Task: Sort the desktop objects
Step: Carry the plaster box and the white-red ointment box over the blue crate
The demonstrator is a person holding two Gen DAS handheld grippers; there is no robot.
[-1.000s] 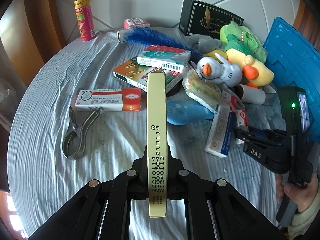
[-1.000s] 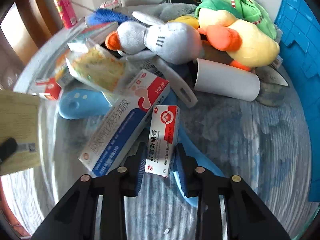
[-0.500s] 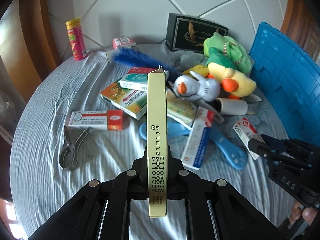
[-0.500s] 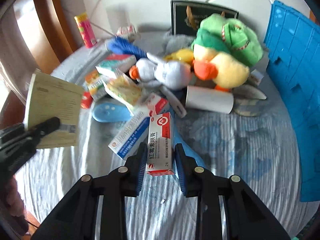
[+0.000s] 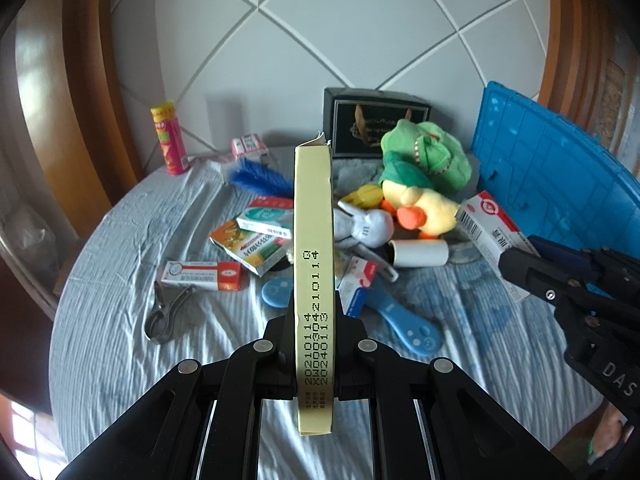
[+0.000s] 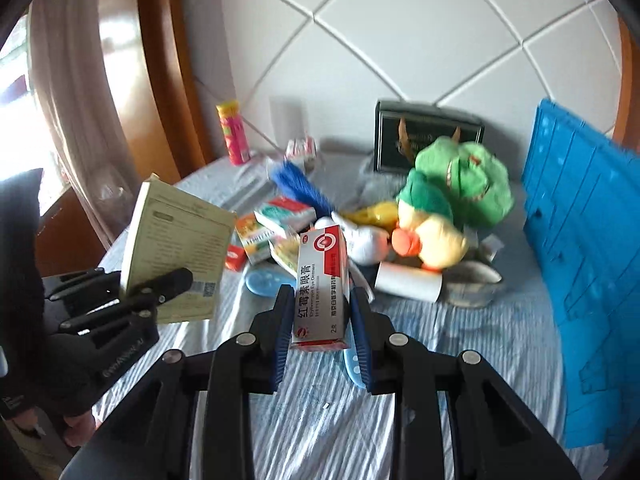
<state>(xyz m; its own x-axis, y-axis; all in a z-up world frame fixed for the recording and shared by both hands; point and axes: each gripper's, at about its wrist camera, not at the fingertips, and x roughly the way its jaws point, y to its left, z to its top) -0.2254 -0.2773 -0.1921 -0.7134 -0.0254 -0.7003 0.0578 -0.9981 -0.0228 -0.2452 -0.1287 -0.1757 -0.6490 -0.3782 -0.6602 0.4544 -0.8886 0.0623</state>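
Between right tongs (image 6: 320,316), red-white box (image 6: 320,284)

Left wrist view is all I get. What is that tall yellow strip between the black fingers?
Observer: A flat yellow box, held edge-on by the left gripper; the right wrist view shows its broad face covered in small print.
Operator: And the red and white carton on my right?
Observer: The right gripper is shut on it; its front face bears large red Chinese characters.
Operator: Any label on the box?
Observer: A white code sticker near its lower corner.
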